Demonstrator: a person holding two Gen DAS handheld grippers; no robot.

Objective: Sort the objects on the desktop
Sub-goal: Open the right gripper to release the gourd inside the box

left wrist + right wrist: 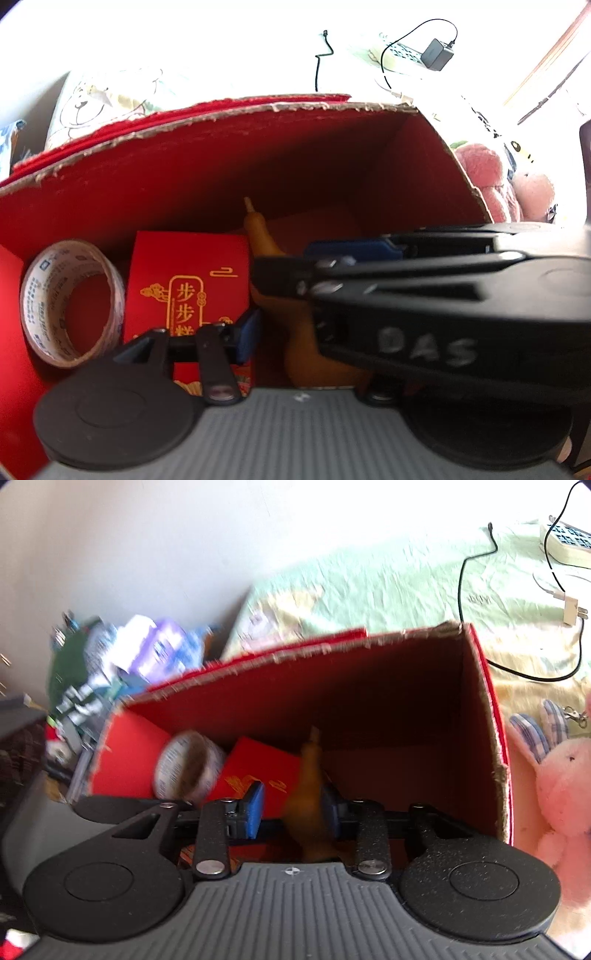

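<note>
A red cardboard box (221,170) stands open in front of both grippers. Inside it lie a roll of printed tape (70,302), a red packet with gold characters (188,284) and a yellow-brown gourd (295,314). My right gripper (293,808) reaches into the box, open, with the gourd (308,794) between its blue pads (255,808), close to the right one and apart from the left one. In the left wrist view it comes in from the right (314,264) and hides the right finger of my left gripper (299,332), whose left pad (245,332) stands wide of centre.
The box sits on a pale green bedspread (406,587). A pink plush rabbit (565,786) lies right of the box. A black cable (461,590), a charger (437,53) and a power strip (565,542) lie behind. Cluttered packages (147,650) pile at the left.
</note>
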